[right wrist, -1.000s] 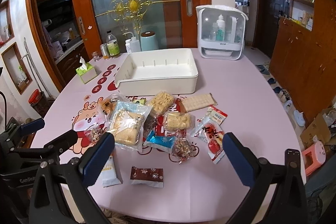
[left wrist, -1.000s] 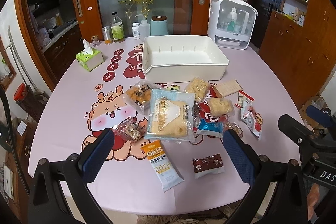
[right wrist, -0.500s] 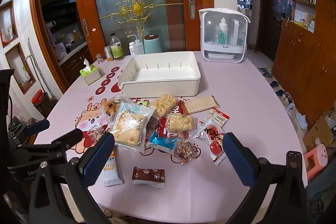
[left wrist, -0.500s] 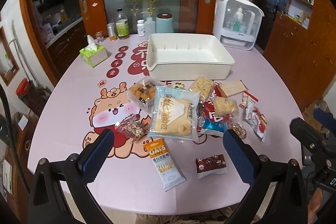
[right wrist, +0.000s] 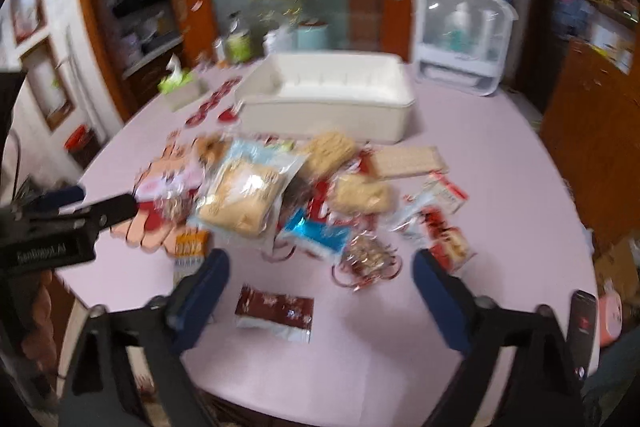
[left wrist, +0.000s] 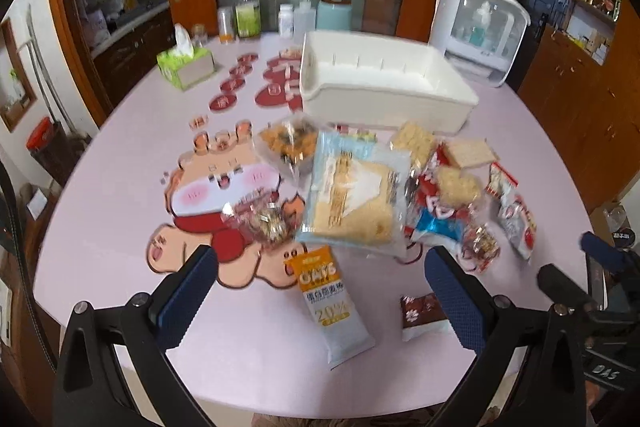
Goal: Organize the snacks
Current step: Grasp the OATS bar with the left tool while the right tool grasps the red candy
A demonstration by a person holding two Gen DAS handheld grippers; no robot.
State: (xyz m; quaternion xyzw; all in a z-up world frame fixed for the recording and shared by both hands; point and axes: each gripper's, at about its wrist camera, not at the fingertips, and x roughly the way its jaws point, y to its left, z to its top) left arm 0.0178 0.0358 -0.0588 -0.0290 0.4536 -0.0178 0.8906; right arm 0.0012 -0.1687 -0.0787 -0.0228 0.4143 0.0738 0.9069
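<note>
While both views are motion-blurred, the main items are legible. One white bin (left wrist: 384,95) stands on the pink surface (left wrist: 120,195) behind the snacks; its interior shows bare white walls and floor, with nothing visible inside. One clear-fronted white cabinet (left wrist: 480,27) sits behind it to the right, with bottles dimly seen inside. One green tissue box (left wrist: 186,67) stands at the far left, a tissue protruding from its top. Several bottles and jars (left wrist: 248,15) line the far edge; their exact count cannot be told.

Snack pile, just in front of the bin: one large pale-blue bread packet (left wrist: 352,195); one clear bag of orange pieces (left wrist: 290,145) touching its upper left; one foil-wrapped candy bag (left wrist: 260,223) at its lower left; one blue packet (left wrist: 436,227); one cracker pack (left wrist: 470,153). Smaller wrappers to the right are too blurred to count. Apart from the pile, nearer the camera: one orange-topped oat bar (left wrist: 332,303) and one brown packet (left wrist: 420,311).

Left tool (left wrist: 320,295): jaws wide apart, holding nothing, above the oat bar. Right tool (right wrist: 320,295): jaws wide apart, holding nothing, above the brown packet
</note>
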